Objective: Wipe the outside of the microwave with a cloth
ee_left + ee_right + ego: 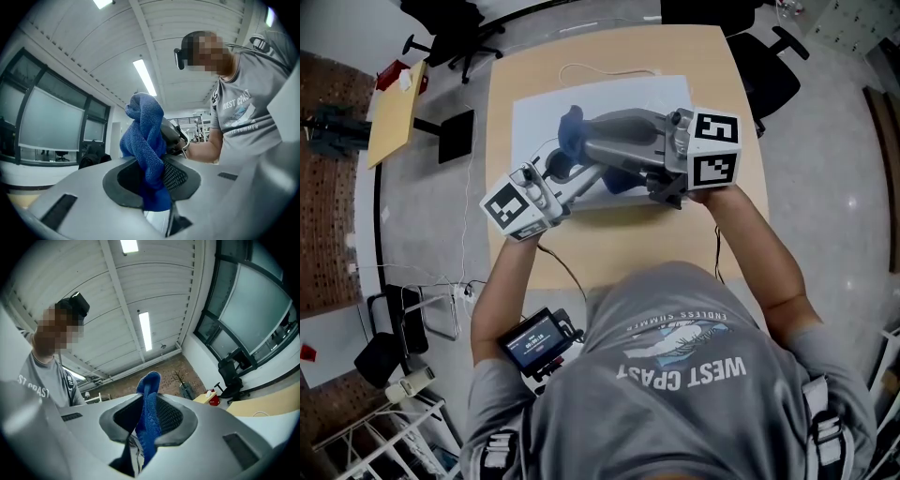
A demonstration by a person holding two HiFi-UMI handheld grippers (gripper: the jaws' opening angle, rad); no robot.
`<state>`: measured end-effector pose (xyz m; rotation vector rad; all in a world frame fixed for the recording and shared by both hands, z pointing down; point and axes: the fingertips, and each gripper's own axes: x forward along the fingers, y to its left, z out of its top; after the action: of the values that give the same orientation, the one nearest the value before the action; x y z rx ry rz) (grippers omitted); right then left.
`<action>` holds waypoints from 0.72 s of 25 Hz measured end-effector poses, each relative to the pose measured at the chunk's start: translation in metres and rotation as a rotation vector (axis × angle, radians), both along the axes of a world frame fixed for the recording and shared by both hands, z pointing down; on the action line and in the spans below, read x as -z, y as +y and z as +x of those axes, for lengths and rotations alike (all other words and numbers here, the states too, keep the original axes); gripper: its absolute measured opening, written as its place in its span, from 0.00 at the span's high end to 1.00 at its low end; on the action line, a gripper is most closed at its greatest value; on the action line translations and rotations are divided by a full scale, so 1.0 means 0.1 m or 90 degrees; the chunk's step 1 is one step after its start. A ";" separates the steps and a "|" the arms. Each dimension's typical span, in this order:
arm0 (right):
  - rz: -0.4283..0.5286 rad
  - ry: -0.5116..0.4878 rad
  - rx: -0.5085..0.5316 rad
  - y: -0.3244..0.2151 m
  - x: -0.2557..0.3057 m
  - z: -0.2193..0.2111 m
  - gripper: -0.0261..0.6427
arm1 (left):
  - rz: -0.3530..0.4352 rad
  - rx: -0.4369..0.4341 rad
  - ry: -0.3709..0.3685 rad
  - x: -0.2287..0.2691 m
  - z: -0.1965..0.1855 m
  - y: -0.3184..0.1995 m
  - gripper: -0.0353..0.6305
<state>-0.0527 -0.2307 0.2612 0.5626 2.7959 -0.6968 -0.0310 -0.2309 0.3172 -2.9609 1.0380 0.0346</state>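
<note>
Open office or lab space: wooden desk (609, 248), second desk (394, 117) nearby, black swivel chairs (455, 37), grey floor (830, 187), glass-walled rooms (51, 119), strip lights (145, 330) on ribbed ceiling (93, 296) (brick wall (164, 376) at far end).

There is one person (694, 394) with two claws, the left claw (150, 180) and the right claw (146, 420), and one blue cloth (572, 127) runs between the pair. One white microwave (544, 112) stands on one wooden table (600, 248), and a second, smaller yellow table (394, 117) stands well apart at the left. Two black office chairs show, the left chair (450, 28) and the right chair (769, 75), and one small screen device (534, 342) sits at the person's waist.
</note>
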 end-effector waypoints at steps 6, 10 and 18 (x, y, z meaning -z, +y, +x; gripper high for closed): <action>0.036 0.017 -0.065 -0.11 -0.05 0.03 0.84 | -0.014 0.045 -0.016 -0.04 -0.16 -0.04 0.81; 0.033 0.014 -0.125 -0.24 -0.02 0.12 0.84 | -0.023 0.079 -0.019 -0.02 -0.34 -0.03 0.81; -0.020 -0.003 -0.279 -0.85 -0.21 0.88 0.84 | -0.028 0.157 -0.013 -0.15 -0.66 -0.11 0.81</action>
<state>0.0356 -0.3160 0.2817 -0.0607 2.7528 -0.6368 -0.0974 -0.2420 0.3326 -2.8397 1.4085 -0.0202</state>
